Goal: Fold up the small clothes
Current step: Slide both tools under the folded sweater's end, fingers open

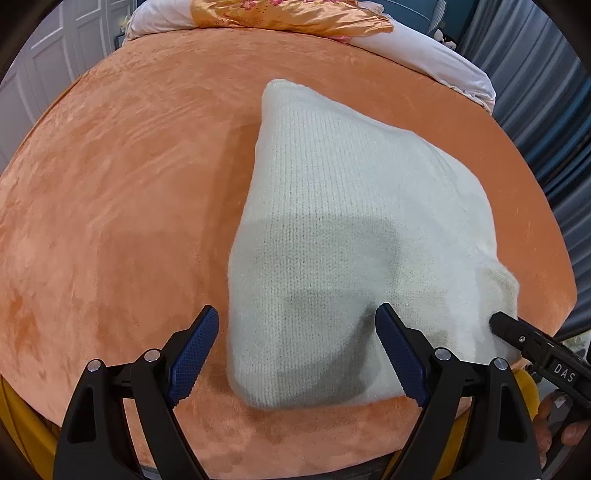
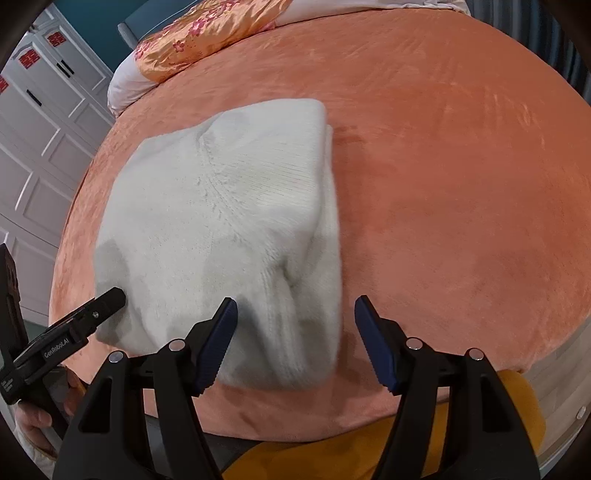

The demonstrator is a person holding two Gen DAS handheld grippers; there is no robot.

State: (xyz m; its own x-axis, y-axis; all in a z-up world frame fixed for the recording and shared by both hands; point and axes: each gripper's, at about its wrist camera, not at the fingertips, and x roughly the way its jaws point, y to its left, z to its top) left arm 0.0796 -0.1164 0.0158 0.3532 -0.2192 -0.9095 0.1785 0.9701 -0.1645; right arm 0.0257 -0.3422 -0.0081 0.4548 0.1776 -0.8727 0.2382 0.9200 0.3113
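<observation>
A white knitted garment (image 1: pixel 332 206) lies folded into a compact bundle on the orange plush bed cover (image 1: pixel 110 192). My left gripper (image 1: pixel 296 306) hovers open over its near left corner, and the blue pads (image 1: pixel 195 350) stand wide apart and press on nothing. In the right wrist view the garment (image 2: pixel 221 206) fills the left-centre. Over its near right edge my right gripper (image 2: pixel 295 299) is open, with the thick rolled edge below the gap and no pad gripping it. Each view shows the other gripper's black finger tip at the side, the right one (image 1: pixel 506 325) and the left one (image 2: pixel 107 299), close to the knit.
An orange satin quilt with pink flowers (image 1: pixel 288 14) and white bedding (image 1: pixel 443 62) lie at the head of the bed. White panelled wardrobe doors (image 2: pixel 40 122) stand on one side, blue-grey curtains (image 1: pixel 535 110) on the other. Something yellow (image 2: pixel 480 424) sits below the near edge.
</observation>
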